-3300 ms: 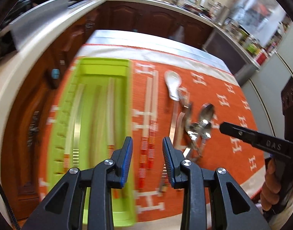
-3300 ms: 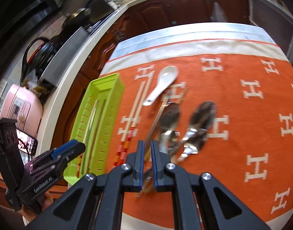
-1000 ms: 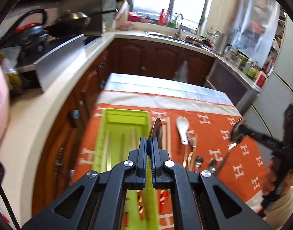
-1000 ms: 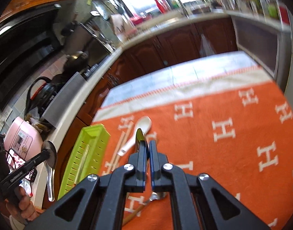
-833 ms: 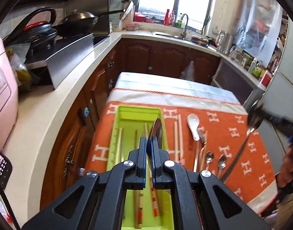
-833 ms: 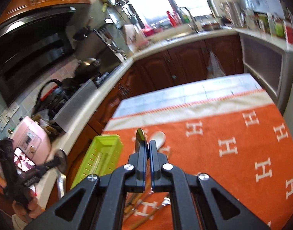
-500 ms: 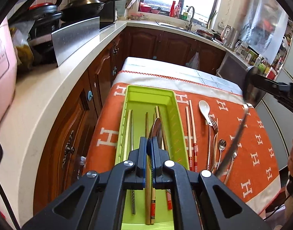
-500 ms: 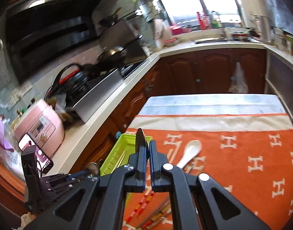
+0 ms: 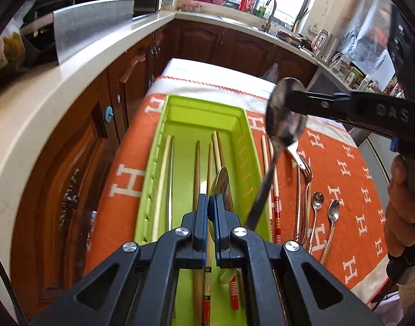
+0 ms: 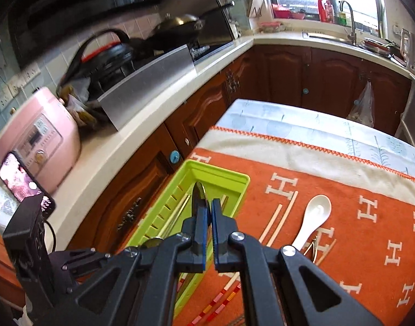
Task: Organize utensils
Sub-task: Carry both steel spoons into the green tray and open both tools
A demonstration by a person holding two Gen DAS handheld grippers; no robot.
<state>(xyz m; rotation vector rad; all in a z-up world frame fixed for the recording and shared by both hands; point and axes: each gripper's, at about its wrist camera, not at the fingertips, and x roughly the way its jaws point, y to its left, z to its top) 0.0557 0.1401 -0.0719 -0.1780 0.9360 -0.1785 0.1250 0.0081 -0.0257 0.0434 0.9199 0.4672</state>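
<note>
A lime green utensil tray lies on the orange cloth with several chopsticks inside. My left gripper is shut on a metal spoon, held over the tray. My right gripper is shut on a second metal spoon, gripped at the bowl; it hangs handle-down over the tray's right edge. In the right wrist view the tray lies just beyond the fingers and only the spoon's edge shows.
On the cloth right of the tray lie a chopstick pair, a white ceramic spoon, a fork and two small spoons. A worktop with a pink rice cooker runs along the left.
Both grippers have moved towards the tray with their spoons. The right gripper's spoon has swung left and now hangs over the tray's right edge, much closer to the left gripper.
</note>
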